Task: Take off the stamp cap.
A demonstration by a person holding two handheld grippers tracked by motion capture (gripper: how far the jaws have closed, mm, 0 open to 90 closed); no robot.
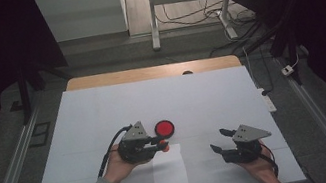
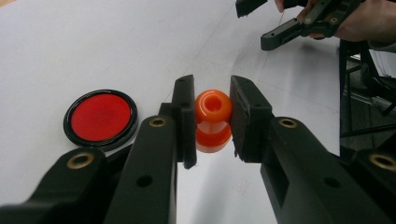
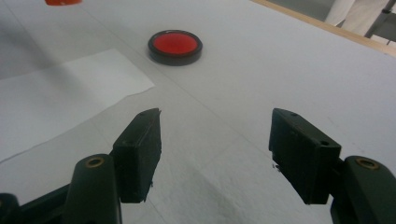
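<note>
My left gripper (image 2: 212, 105) is shut on a small orange spool-shaped piece (image 2: 213, 122), holding it just above the white table. In the high view this gripper (image 1: 159, 143) sits left of centre with the orange piece (image 1: 164, 147) at its tips. A red disc with a black rim (image 1: 164, 128) lies flat on the table just beyond those tips, and to the left in the left gripper view (image 2: 100, 117). My right gripper (image 1: 218, 140) is at the front right, jaws wide apart and holding nothing; its own view (image 3: 215, 154) looks toward the red disc (image 3: 175, 45).
A white sheet of paper (image 1: 168, 169) lies near the front edge between the two hands, also seen as paper (image 3: 60, 98). The white table cover (image 1: 103, 112) ends at a wooden strip (image 1: 147, 72) at the far side. Desk legs and cables stand on the floor beyond.
</note>
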